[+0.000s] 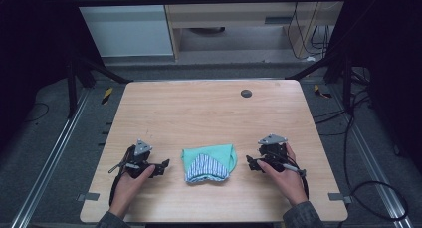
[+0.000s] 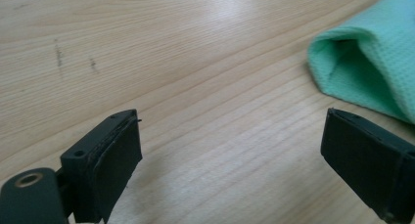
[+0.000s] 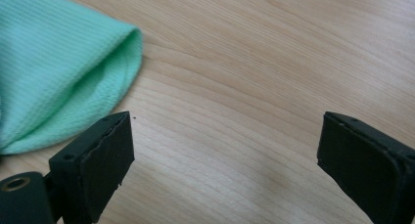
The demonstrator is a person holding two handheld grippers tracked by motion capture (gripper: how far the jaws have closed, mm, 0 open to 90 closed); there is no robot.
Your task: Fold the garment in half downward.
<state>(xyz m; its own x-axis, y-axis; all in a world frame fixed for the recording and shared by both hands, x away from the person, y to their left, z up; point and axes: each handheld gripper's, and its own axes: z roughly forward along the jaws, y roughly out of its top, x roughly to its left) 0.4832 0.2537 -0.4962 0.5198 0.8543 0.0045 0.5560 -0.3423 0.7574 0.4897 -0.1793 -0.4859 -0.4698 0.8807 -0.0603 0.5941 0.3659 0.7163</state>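
I hold both tongs wide, gripping nothing: left gripper (image 1: pixel 164 164) at 9 o'clock, right gripper (image 1: pixel 250 162) at 3 o'clock of the folded green cloth (image 1: pixel 209 161) on the wooden table (image 1: pixel 199 108).

The cloth (image 1: pixel 209 162) was mint green with a blue-and-white striped patch; the desk (image 1: pixel 209 108) was pale wood grain, both tools black.

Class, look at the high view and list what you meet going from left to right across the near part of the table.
Left gripper → folded green cloth → right gripper. Both grippers are open and apart from the cloth, which lies between them on the wooden table.
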